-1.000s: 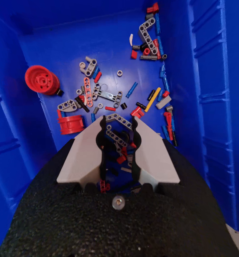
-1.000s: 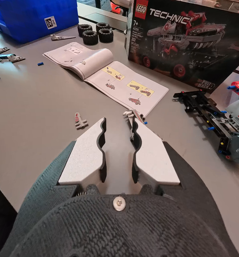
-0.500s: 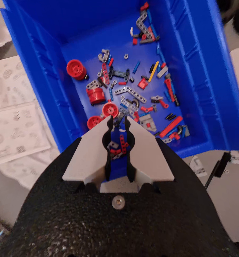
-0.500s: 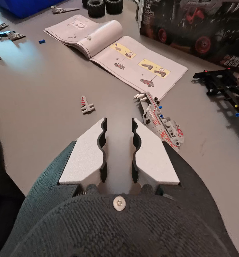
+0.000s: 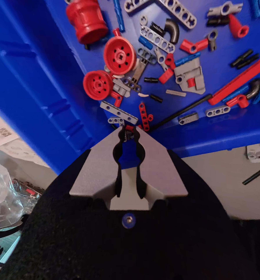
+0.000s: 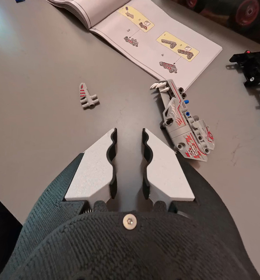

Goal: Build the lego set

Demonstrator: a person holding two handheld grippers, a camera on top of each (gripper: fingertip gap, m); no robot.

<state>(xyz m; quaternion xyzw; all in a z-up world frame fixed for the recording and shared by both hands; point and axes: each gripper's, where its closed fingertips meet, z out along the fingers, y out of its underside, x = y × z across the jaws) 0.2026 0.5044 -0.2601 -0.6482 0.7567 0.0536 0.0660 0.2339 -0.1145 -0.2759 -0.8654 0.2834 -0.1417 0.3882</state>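
Observation:
My left gripper [image 5: 129, 128] reaches into the near corner of a blue bin [image 5: 50, 90] of loose Lego parts. Its jaws are nearly together, with a small red piece [image 5: 129, 127] pinched between the tips. Red wheel hubs [image 5: 120, 56], grey beams [image 5: 118, 112] and a long red beam [image 5: 238, 81] lie on the bin floor beyond. My right gripper [image 6: 129, 131] is open and empty, low over the grey table [image 6: 43, 60]. A grey toothed body subassembly with red stickers [image 6: 185, 125] lies just right of its right finger. A small grey fin piece [image 6: 86, 97] lies ahead on the left.
The open instruction booklet [image 6: 141, 37] lies ahead of the right gripper, with a black chassis [image 6: 253, 68] at the far right. Beside the bin, in the left wrist view, lie a clear plastic bag [image 5: 5, 197], paper sheets [image 5: 3, 136] and a grey part [image 5: 258, 153].
My left gripper lifted from deep in the bin, came down at its near corner, and its jaws narrowed onto the red piece. My right gripper moved forward and lower, baring the grey subassembly.

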